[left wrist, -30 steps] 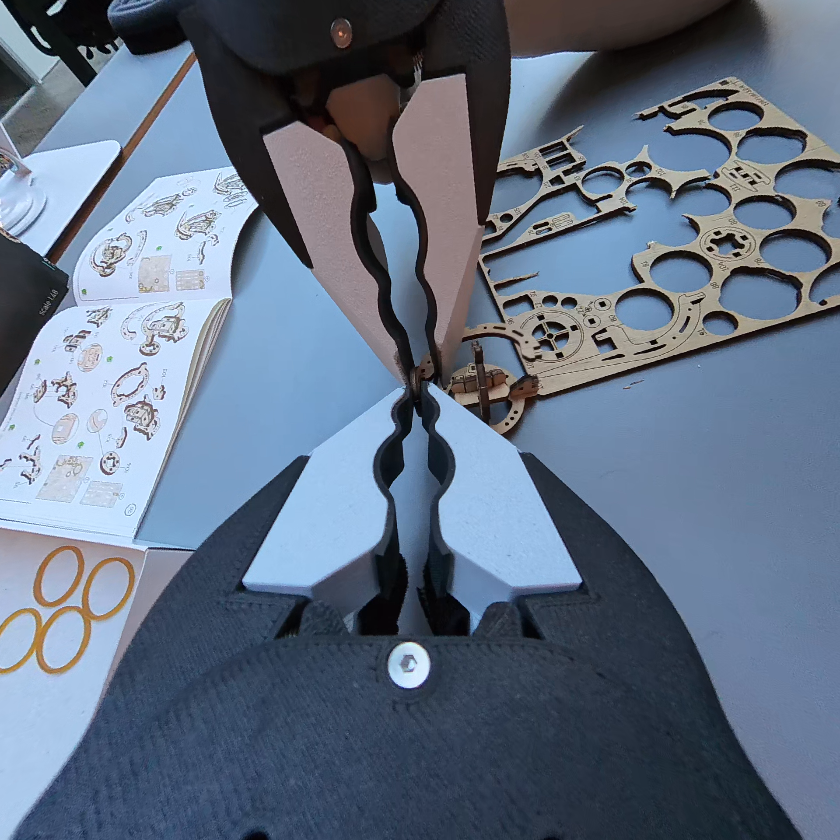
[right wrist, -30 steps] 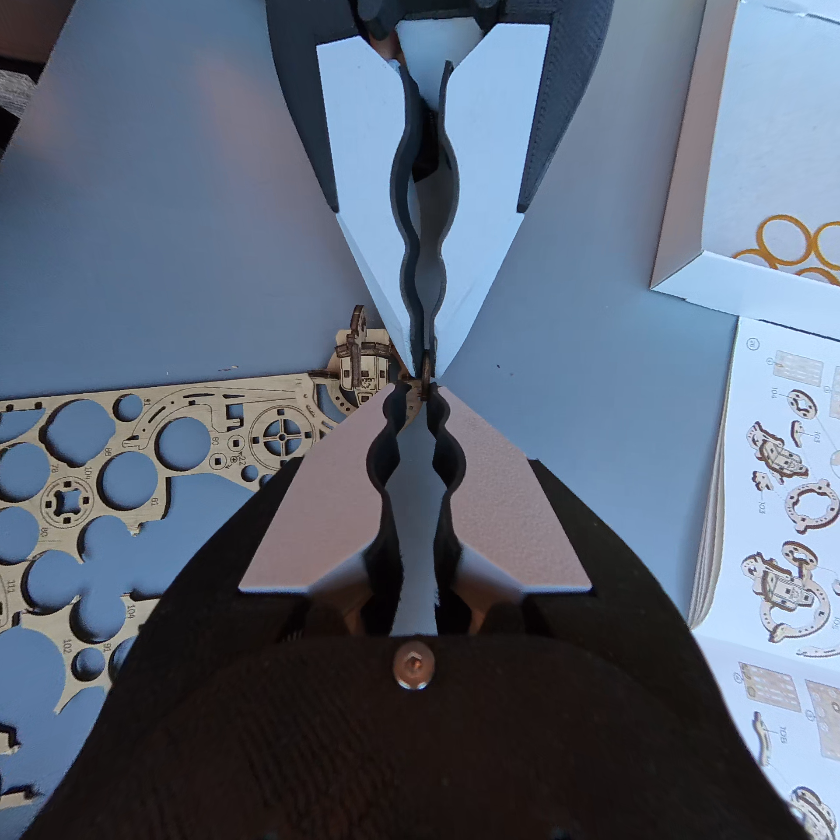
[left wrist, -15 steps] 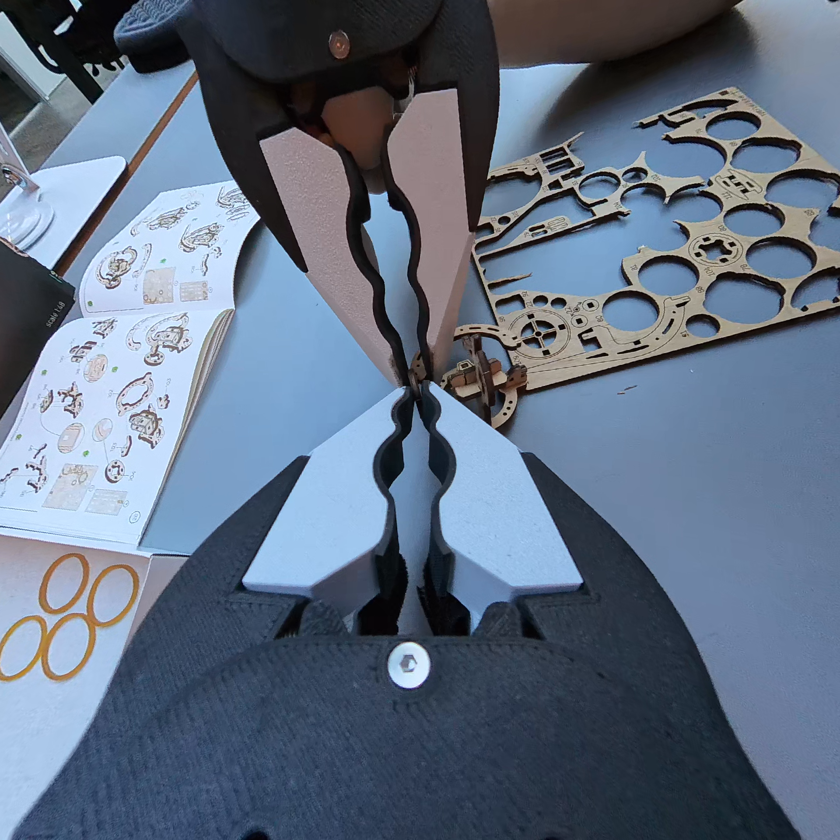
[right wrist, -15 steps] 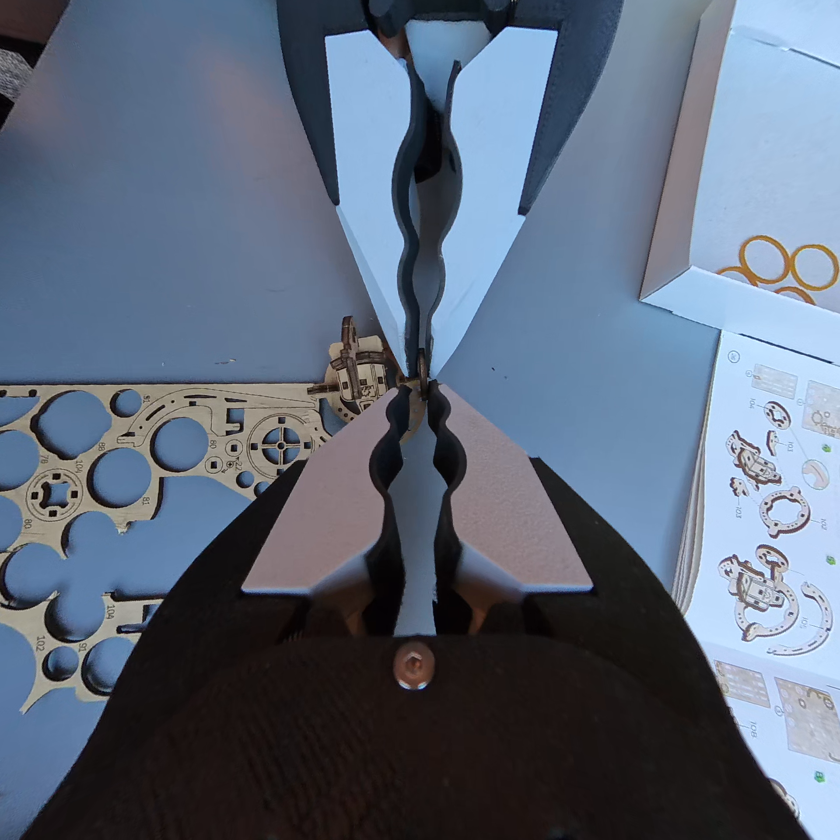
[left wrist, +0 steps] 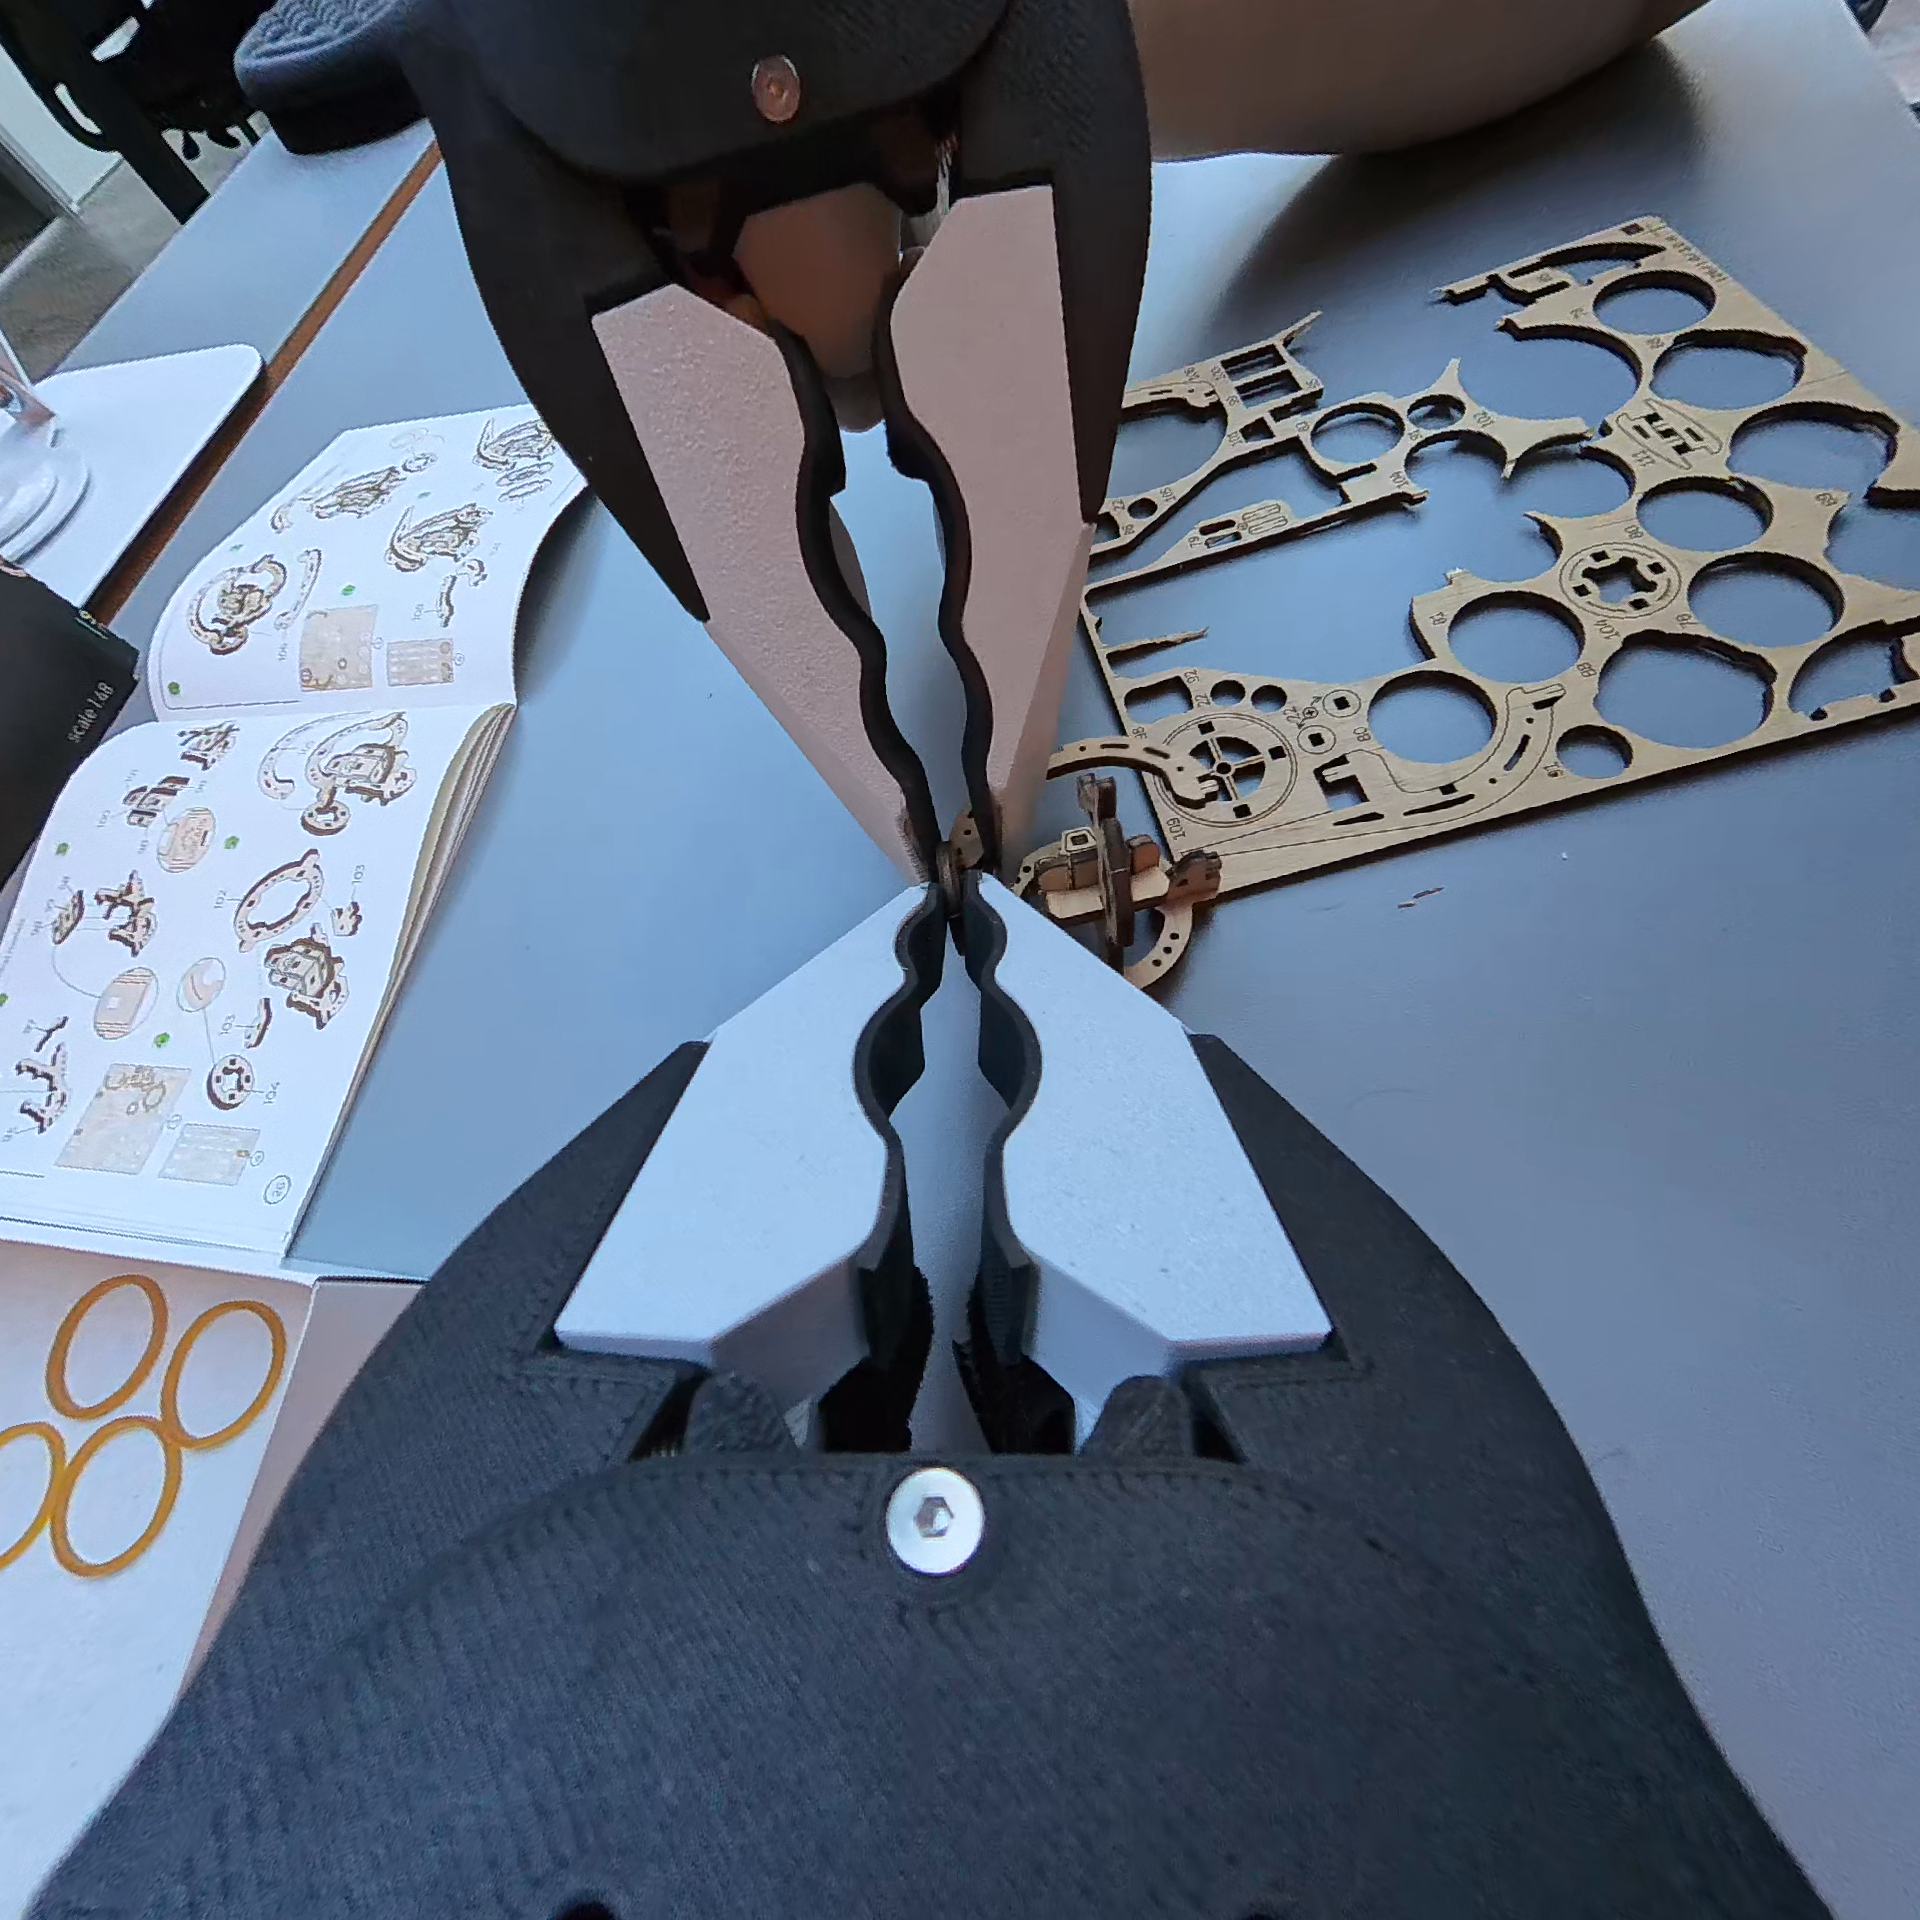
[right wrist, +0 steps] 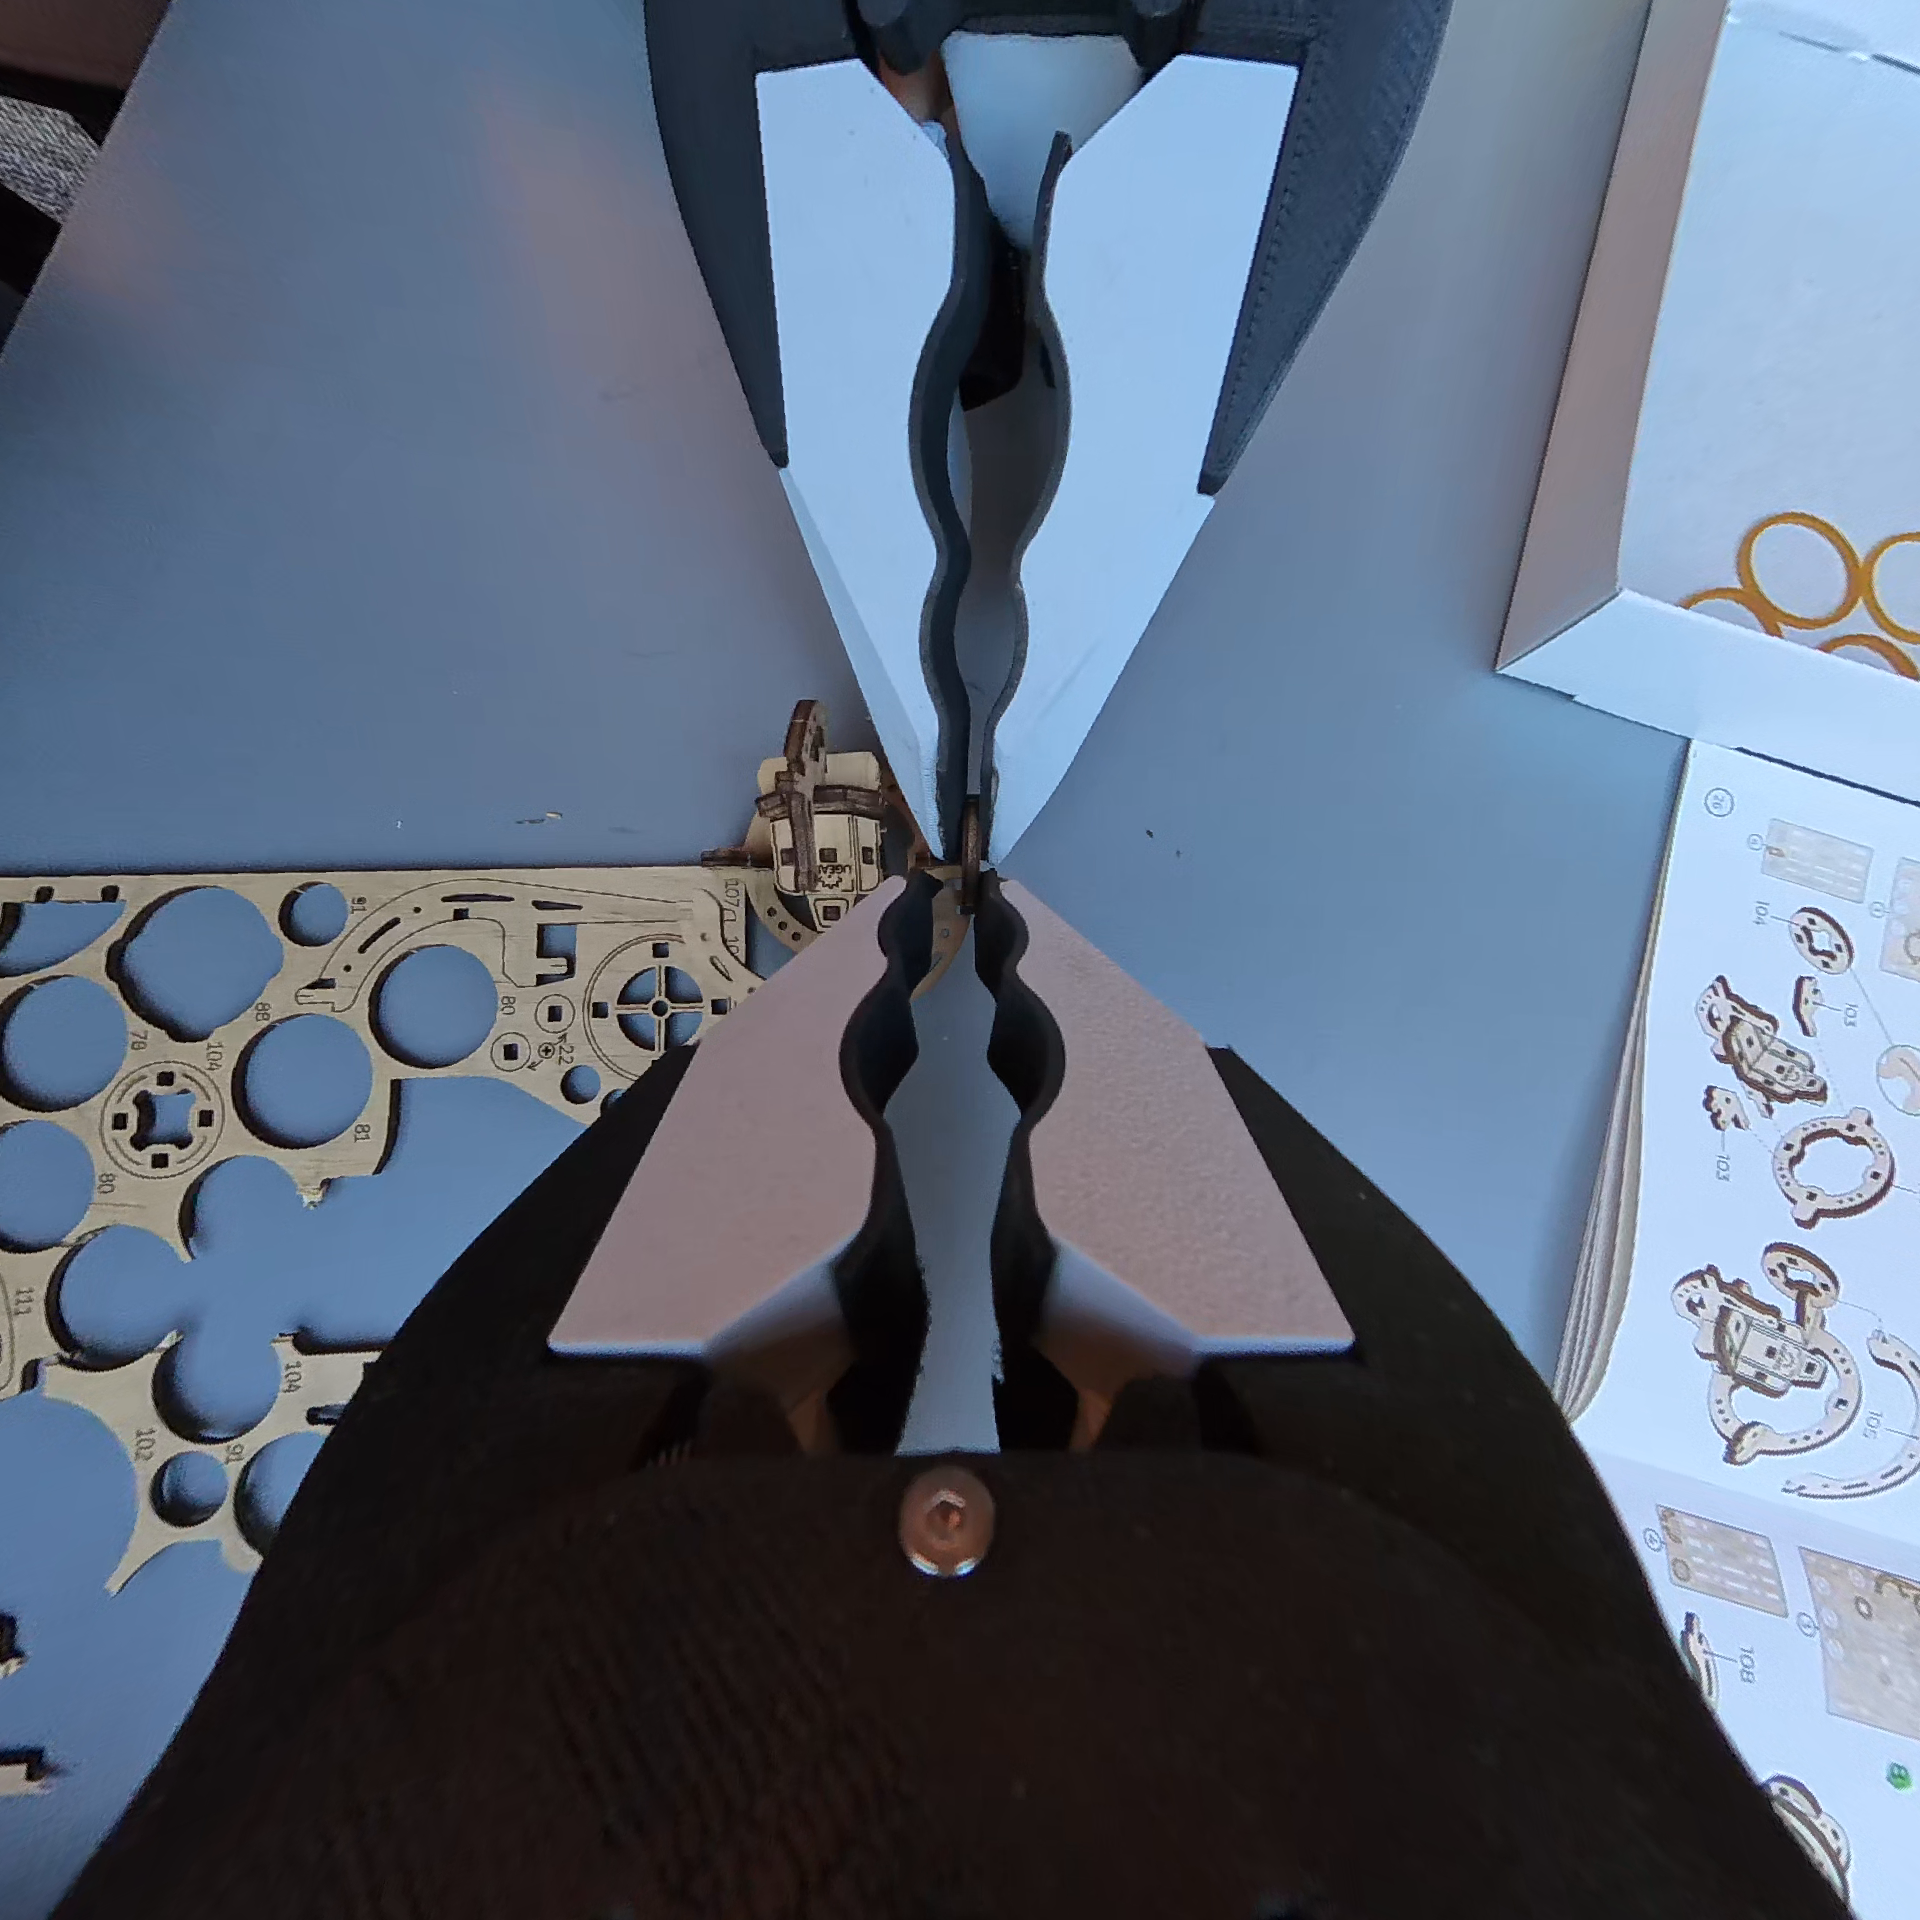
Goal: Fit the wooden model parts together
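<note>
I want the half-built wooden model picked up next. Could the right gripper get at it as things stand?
Probably not yet: the right gripper is shut on a small wooden part, tip to tip with the left gripper. The half-built model lies uncovered nearby.

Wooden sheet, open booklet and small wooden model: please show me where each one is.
wooden sheet (left wrist: 1475, 665): left wrist view, on the wood between the round holes.
booklet (left wrist: 197, 935): left wrist view, on the near page.
small wooden model (right wrist: 821, 842): right wrist view, on its pale body.

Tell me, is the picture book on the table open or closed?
Open. The instruction booklet lies spread flat on the table, two pages of drawings facing up with the fold between them.
</note>
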